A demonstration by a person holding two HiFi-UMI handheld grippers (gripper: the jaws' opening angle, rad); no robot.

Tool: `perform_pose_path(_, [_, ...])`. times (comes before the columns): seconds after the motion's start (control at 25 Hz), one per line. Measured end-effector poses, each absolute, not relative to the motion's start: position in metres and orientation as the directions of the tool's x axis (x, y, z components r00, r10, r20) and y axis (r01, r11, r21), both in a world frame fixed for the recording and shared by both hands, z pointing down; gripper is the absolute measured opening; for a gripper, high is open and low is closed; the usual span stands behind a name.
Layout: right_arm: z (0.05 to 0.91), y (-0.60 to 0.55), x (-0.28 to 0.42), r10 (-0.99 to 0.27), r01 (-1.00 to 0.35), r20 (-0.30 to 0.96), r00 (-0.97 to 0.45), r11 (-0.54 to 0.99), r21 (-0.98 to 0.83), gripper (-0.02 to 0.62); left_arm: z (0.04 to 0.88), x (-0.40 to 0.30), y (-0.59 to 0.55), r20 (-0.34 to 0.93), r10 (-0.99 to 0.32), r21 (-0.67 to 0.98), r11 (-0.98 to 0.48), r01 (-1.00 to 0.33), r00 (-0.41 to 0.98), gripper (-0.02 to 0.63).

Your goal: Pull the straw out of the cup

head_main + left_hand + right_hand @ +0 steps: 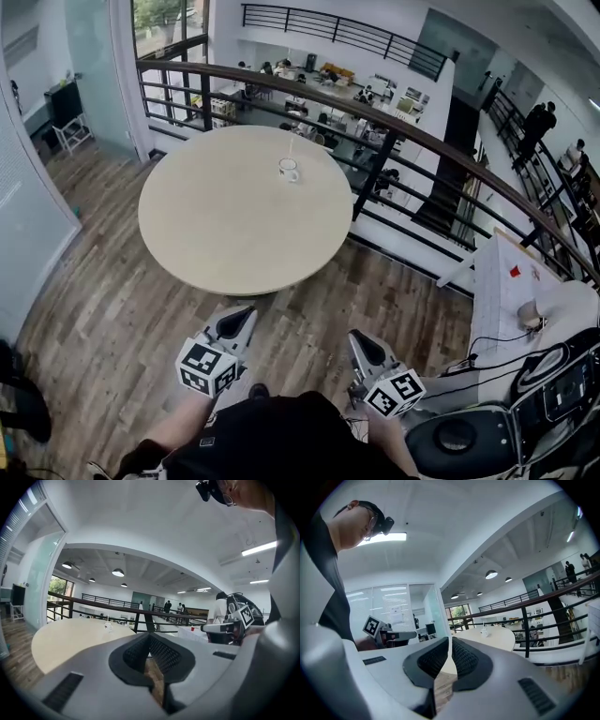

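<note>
So nothing's been touched yet, this is all approach. The cup [289, 170] sits on the far side of the round table [225, 216], a bit right of centre and close to the railing [394, 127], with the straw [290, 148] poking up out of it, pretty much upright, so its long axis runs up and down. Both claws are down by the person's body, over the wooden floor [112, 309] and well short of the table's near edge. The left claw [242, 313] has its tips pinched together with nothing between them, and its own view shows the same thing [149, 637]. The right claw [357, 336] is closed up empty too [450, 639]. The cup lies ahead and roughly between the two. From the head view the left claw looks a touch nearer, but honestly it's close, and either could get there. In the left gripper view the cup [108, 626] sits a little left of where the tips point, and in the right gripper view it [484, 631] sits a little right, so both claws are aimed slightly across it. My guess is the whole table width still needs crossing. Whichever claw goes for the straw has to open first, come in from the side above the rim, then pull straight up along the straw. The other one probably needs to steady the cup, since it looks light enough to tip.
</note>
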State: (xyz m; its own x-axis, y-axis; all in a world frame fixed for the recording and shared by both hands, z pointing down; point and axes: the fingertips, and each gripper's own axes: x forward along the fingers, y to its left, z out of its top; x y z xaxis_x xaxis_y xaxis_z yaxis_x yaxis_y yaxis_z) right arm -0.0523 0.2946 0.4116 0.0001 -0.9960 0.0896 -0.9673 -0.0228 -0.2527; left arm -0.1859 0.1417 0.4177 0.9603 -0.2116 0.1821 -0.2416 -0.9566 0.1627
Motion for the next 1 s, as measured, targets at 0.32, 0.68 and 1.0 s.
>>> perform_pose_path(0.32, [0.429,0.246,0.028,-0.995,-0.958,0.095,-0.021,-0.007,-0.287,0.026,0.429,-0.118,0.102,0.231,-0.219,0.154,-0.954,-0.258,0.948,0.008])
perform_pose_path(0.68, [0.422,0.160,0.137,-0.985,-0.959,0.083,-0.150,0.125,-0.253,0.026,0.417,-0.028,0.031,0.203,-0.348,0.146,-0.913,-0.380,0.915,0.008])
perform_pose_path(1.0, [0.445,0.132,0.212,-0.975,-0.932,0.095,-0.203,0.162,-0.324,0.026,0.421,0.044,0.011,0.217,-0.378,0.162,-0.895,-0.416,0.900,0.008])
